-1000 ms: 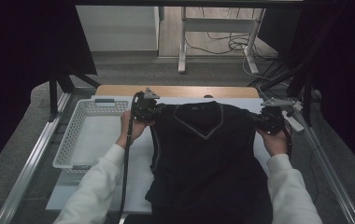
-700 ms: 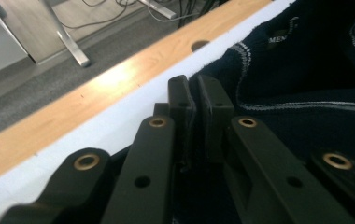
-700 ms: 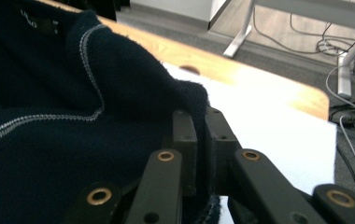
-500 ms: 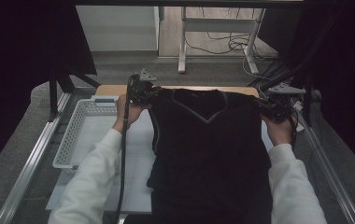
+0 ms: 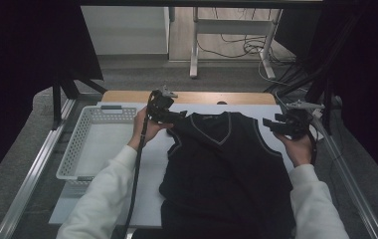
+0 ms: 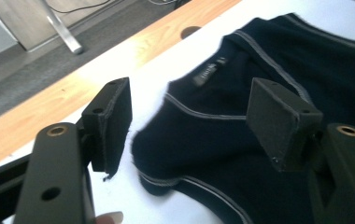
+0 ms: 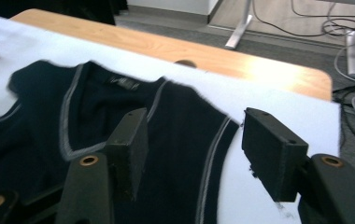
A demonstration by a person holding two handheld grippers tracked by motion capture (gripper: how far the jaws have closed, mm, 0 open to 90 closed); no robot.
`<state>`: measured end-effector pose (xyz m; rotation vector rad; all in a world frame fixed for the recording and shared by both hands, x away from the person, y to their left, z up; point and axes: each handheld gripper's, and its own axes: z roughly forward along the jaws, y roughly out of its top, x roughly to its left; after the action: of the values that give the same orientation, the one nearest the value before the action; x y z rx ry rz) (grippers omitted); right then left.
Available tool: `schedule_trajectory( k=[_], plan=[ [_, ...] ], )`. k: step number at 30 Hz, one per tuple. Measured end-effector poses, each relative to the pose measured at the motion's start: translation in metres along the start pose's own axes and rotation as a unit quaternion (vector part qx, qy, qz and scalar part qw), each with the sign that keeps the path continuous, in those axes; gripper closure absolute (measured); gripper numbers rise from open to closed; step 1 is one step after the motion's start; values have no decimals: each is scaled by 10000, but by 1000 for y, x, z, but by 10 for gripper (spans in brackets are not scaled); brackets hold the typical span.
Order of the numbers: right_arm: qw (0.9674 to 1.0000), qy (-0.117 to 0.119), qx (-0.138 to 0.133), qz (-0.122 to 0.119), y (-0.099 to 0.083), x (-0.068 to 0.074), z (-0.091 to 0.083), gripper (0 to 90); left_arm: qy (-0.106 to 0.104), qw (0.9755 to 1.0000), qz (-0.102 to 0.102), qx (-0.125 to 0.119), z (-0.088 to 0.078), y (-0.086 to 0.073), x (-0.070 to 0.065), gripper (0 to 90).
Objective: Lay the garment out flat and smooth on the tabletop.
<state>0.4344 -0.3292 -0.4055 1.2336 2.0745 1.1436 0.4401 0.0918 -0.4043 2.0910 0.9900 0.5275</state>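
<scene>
Vest (image 5: pixel 227 164) lengthwise, neckline toward far edge

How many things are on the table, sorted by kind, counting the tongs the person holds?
Dark sleeveless V-neck garment: 1
White plastic basket: 1
White mat under them: 1
Tongs: 2, the left tongs and the right tongs, both open above the garment's shoulders
Total: 5

Matt knit-cloth vest (image 5: pixel 227 164) — smooth white mat (image 5: pixel 152 164), glossy wooden tabletop (image 5: pixel 202 97).
</scene>
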Motion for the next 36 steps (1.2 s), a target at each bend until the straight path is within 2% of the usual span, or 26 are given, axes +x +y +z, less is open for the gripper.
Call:
schedule_trajectory(
  k=[5, 9, 12, 16, 22, 24, 26, 28, 36],
  plan=[
    [9993, 341, -129, -50, -21, 20, -18, 405, -165, 9996, -69, -197, -22, -16, -11, 317],
    [9975, 607, -111, -334, -42, 49, -30, 405, -299, 9991, 56, -299, -38, -35, -24, 318],
    [9961, 766, -61, -438, -53, 62, -35, 406, -403, 9986, 73, -343, -44, -46, -31, 318],
    [9940, 918, 67, -591, -66, 76, -38, 405, -467, 9983, 124, -313, -47, -57, -38, 316],
    [9904, 1178, 210, -696, -79, 90, -36, 396, -520, 9981, 67, -322, -45, -70, -43, 313],
    [9889, 1233, 278, -775, -82, 96, -35, 396, -560, 9978, 16, -353, -43, -76, -44, 313],
    [9873, 1308, 340, -840, -86, 103, -35, 395, -556, 9982, 67, -234, -41, -78, -45, 310],
    [9858, 1356, 384, -912, -89, 109, -35, 393, -596, 9979, -8, -267, -41, -81, -45, 309],
    [9808, 1548, 436, -1104, -100, 132, -44, 388, -572, 9982, -20, -196, -46, -92, -45, 308]
  ],
)
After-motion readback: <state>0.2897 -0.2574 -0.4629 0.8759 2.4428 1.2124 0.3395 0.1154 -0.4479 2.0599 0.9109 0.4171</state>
